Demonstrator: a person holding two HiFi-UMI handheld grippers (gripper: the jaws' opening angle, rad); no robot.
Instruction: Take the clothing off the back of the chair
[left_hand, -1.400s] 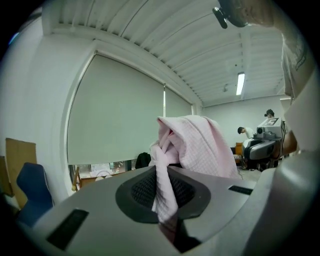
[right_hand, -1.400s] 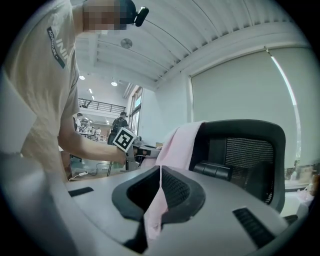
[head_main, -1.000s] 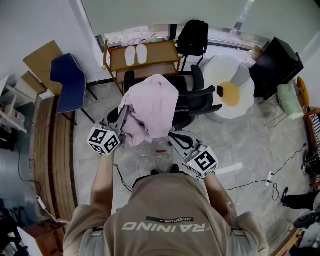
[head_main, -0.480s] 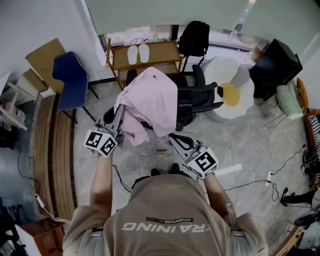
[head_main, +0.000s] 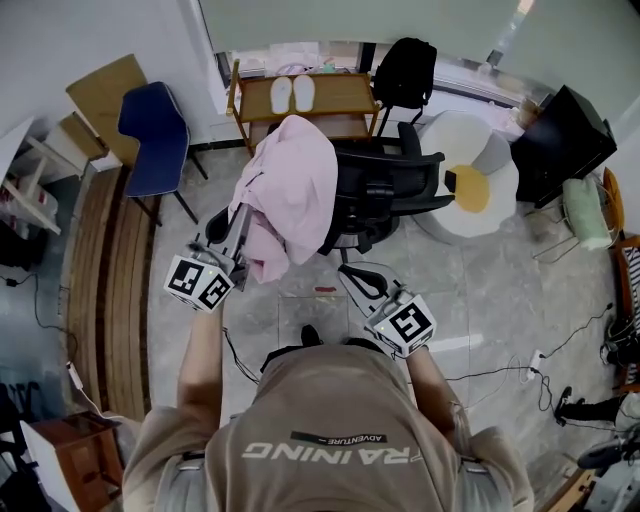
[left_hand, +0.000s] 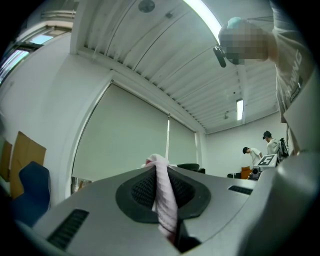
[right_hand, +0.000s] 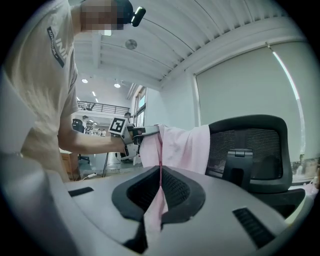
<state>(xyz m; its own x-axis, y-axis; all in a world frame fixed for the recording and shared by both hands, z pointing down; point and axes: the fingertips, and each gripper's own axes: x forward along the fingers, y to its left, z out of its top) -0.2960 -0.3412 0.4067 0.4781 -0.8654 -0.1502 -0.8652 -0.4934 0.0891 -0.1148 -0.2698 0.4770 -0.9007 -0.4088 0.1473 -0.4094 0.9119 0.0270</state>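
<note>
Grey tiled floor (head_main: 480, 270) beneath; black chair (head_main: 385, 190) at twelve o'clock, my left fingers (left_hand: 100, 200) and right fingers (right_hand: 225, 200) both clamped on pink clothing (head_main: 290, 190).

head: overhead, steeply down | gripper views: close, roughly level | shared: pink garment (head_main: 290, 190)

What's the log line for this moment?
left gripper: shut on pink garment | right gripper: shut on pink garment | pink garment: draped over back of black chair, not yet off

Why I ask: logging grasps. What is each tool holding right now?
Left tool: closed on the pink garment.
Right tool: closed on the same pink garment.
</note>
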